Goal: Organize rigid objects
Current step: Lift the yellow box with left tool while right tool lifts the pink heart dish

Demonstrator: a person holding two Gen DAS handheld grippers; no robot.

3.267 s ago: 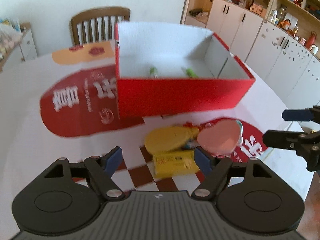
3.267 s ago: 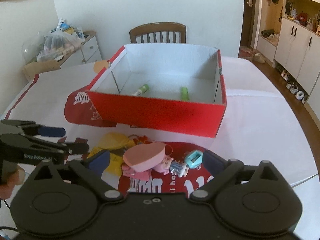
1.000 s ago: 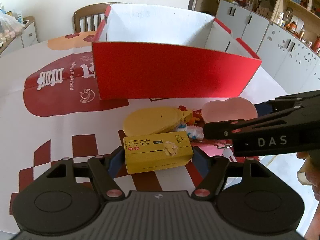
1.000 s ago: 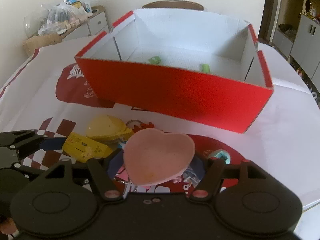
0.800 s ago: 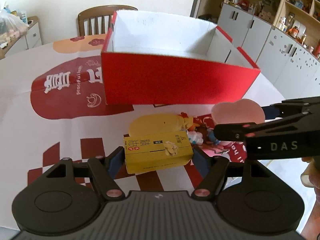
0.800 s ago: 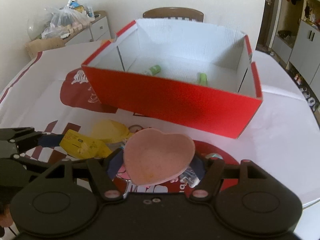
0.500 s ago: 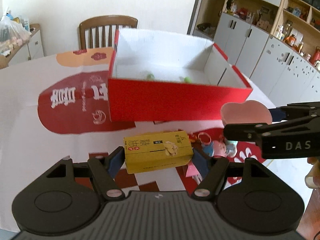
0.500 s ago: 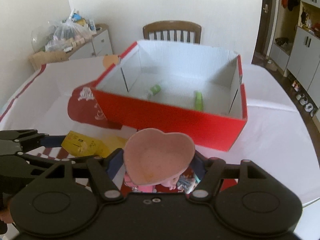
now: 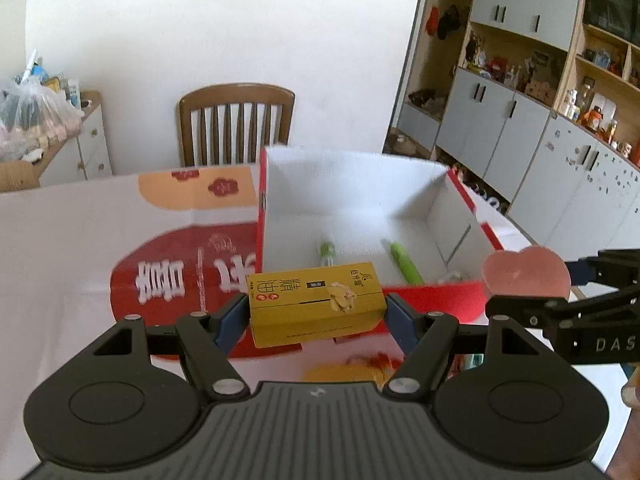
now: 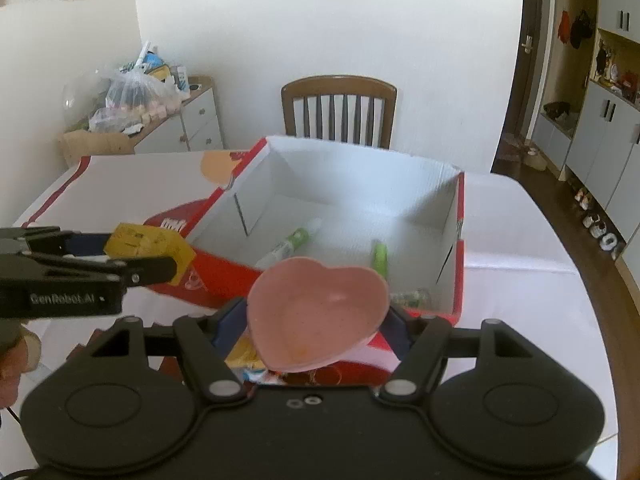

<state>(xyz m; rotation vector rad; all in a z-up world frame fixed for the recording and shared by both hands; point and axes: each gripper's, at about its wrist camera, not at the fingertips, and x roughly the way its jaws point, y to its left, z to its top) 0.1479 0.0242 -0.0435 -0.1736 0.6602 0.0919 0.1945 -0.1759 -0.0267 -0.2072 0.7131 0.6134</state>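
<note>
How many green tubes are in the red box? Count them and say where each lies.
2. One green tube with a white tip lies on the red box's floor, left of centre; the other green tube lies right of it. More may hide behind the pink heart dish.

Chair: a brown wooden chair with a slatted back stands at the far edge of the desk, against the white wall.
Desk cover: a white cloth with red and orange printed patches covers the desk.
Dresser: a low white dresser with a wooden top stands beyond the desk's far left corner.
Bag: a clear plastic bag full of small items sits on the dresser.
Cabinets: grey-doored cabinets with open shelves of clutter line the room's right side.
</note>
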